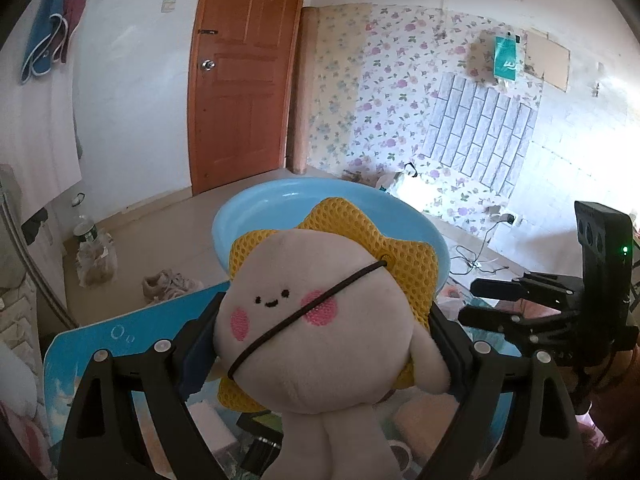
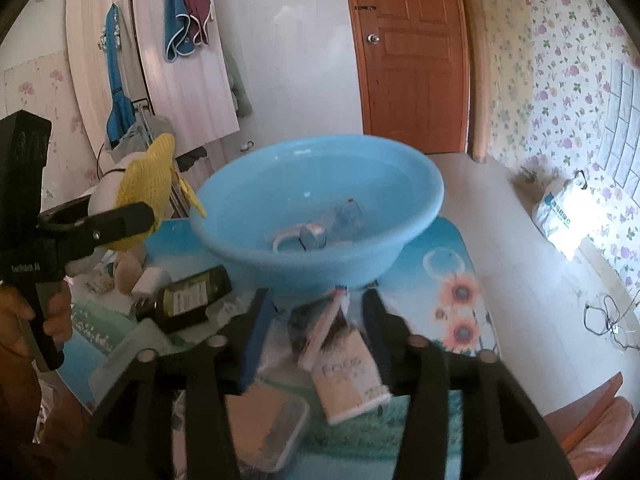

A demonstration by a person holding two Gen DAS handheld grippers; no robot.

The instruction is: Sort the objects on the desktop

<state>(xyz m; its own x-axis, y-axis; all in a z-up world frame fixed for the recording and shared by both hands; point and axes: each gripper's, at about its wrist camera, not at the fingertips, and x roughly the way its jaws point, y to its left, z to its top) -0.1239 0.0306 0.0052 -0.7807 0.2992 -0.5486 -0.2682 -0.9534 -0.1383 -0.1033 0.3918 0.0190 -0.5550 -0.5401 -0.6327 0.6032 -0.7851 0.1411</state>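
Left gripper (image 1: 320, 344): jaws drawn in on the plush toy (image 1: 316, 320), one finger pressed to each side of its round head; held clear of the table.
Plush toy: pale, smiling face with pink cheeks, dark elastic cord across the front, yellow mesh star (image 1: 400, 248) behind the head. Its body hangs down below the jaws. In the right wrist view it shows to the left of that gripper, near the basin's left rim.
Blue basin (image 1: 256, 208): stands just ahead of the left jaws, beyond and partly behind the toy; directly ahead of the right jaws too. Several small items already lie in its bottom, too blurred to name.
Right gripper (image 2: 316, 312): jaws fairly wide, nothing pressed between them; a small white carton (image 2: 348, 376) lies on the table within the gap, not clamped as far as can be told.
Dark bottle (image 2: 188, 296): on its side, left of the right jaws, near the basin's foot.
Clear lidded box (image 2: 272, 428): below the right jaws, toward the camera.
Table mat (image 2: 452, 280): blue, printed with flowers, under everything.
Step in hand: judged to be carrying the toy to the basin, mid-task, with other objects not yet sorted.
Next move calls for: bringing the left jaws forward over the rim, then spreading them so the toy drops inside; its dangling body and cord may snag on the rim.
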